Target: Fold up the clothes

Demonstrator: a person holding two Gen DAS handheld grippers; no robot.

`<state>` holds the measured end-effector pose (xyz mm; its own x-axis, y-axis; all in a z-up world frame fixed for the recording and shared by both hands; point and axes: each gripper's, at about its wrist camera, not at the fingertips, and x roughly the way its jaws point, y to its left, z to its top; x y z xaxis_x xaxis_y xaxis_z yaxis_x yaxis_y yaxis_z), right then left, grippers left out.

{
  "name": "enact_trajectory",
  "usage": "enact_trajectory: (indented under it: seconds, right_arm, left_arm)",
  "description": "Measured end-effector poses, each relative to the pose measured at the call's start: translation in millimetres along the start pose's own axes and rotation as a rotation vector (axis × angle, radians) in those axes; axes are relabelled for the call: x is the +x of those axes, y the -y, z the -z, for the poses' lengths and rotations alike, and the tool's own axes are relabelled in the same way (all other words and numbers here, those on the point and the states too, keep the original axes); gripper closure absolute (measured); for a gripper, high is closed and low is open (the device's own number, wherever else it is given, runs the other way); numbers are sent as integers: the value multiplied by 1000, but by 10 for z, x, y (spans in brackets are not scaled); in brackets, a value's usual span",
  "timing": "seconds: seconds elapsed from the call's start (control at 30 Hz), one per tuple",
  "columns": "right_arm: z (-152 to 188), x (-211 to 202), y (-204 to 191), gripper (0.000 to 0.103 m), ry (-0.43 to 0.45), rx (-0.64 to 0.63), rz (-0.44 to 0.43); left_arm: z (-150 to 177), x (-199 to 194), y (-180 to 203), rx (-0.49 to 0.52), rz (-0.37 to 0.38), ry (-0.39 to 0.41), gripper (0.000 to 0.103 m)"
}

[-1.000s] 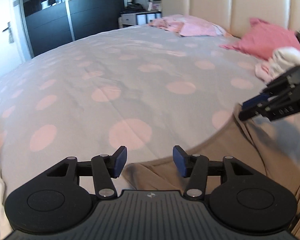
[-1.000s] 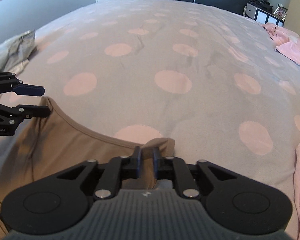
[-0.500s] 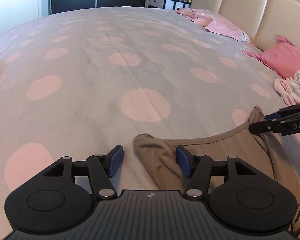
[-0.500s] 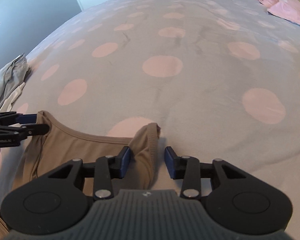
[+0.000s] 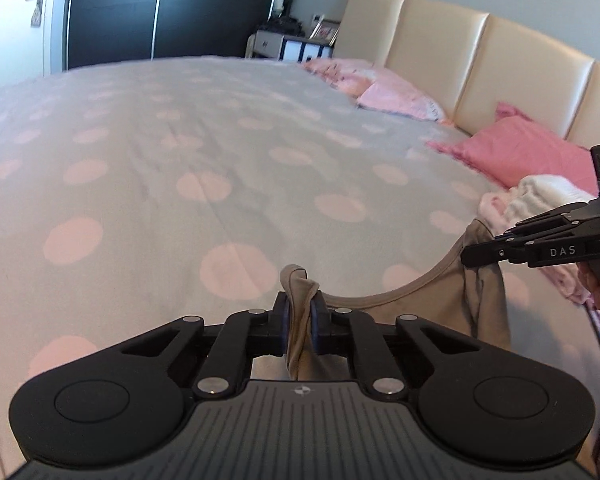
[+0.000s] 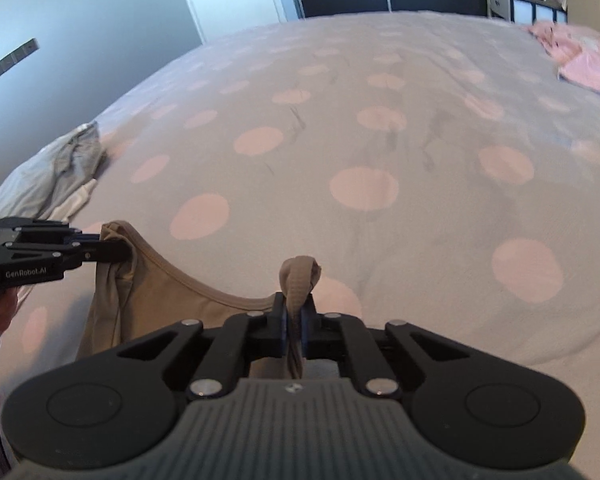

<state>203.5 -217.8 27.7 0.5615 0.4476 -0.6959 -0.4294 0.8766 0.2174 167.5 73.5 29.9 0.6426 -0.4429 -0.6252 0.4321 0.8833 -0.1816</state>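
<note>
A tan sleeveless top (image 5: 420,312) hangs by its two shoulder straps over a grey bedspread with pink dots (image 5: 180,160). My left gripper (image 5: 299,312) has its jaws closing, and its blue pads press on one bunched strap. In the right wrist view my right gripper (image 6: 295,314) is closing too, pinching the other strap (image 6: 300,276). The scooped neckline (image 6: 204,292) sags between them. Each gripper shows in the other's view: the right one (image 5: 470,256) at the right edge, the left one (image 6: 126,254) at the left edge. The top's lower part is hidden behind the gripper bodies.
Pink pillows (image 5: 532,156) lie against a cream padded headboard (image 5: 480,60). White and pink clothes (image 5: 540,200) are piled near the right gripper. A grey garment (image 6: 60,172) lies at the bed's left edge. A dark wardrobe (image 5: 160,16) stands beyond the bed.
Both grippers stood with their jaws apart around the straps half a second ago and are now clamped on them. Both have risen, and the top's upper edge has lifted off the bedspread.
</note>
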Motion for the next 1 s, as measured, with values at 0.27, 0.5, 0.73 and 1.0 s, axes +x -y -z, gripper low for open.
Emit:
enact_trajectory:
  seconds: [0.27,0.5,0.73,1.0]
  right_arm:
    - [136,-908,-238,96,117,-93,-78]
    - [575,-1530,-491,96,156,-241,-145]
    - [1067,-1754,-575,96,108,-323,-204]
    - [1614,-1652,-727,96,-24,-445,-269]
  left_arm:
    - [106,-927,378,83,29,102,95]
    - [455,-1454,705,177,77,91,95]
    - [810,-1669,986,323,150,0,95]
    - [1372,-1491,1253,521,206,-215,95]
